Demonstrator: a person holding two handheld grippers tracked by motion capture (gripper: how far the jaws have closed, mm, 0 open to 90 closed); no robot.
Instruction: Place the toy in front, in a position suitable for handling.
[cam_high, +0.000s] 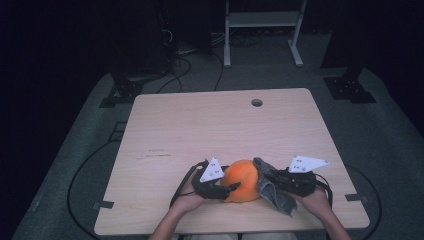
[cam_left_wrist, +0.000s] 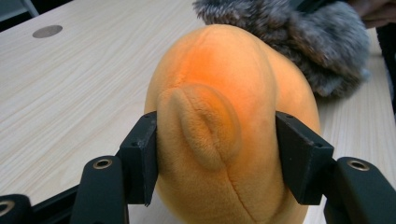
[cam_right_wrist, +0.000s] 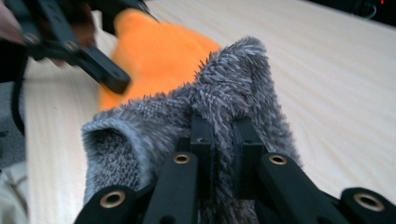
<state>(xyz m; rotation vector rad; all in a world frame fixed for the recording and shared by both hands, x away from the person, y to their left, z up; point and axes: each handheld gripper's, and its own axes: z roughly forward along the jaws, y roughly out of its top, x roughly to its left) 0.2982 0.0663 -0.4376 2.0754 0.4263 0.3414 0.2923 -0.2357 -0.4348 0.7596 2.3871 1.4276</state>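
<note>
Orange plush toy (cam_high: 242, 180) at the near middle of the tabletop (cam_high: 200, 125), its long axis running near to far. The left gripper (cam_left_wrist: 215, 158) clamps its sides (jaws pressing into the plush); the right gripper (cam_right_wrist: 222, 140), clenched on a grey furry cloth (cam_right_wrist: 233, 84), holds it against the toy's right side.

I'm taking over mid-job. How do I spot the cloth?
Look at the near edge of the table, between the two hands. The cloth is the shaggy grey piece pinched in the right claw, draped against the orange plush; it is grey, limp and long-piled.

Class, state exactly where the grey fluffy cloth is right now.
In the high view the grey fluffy cloth hangs pinched in the right gripper, against the right side of the orange plush toy, near the table's front edge.
</note>
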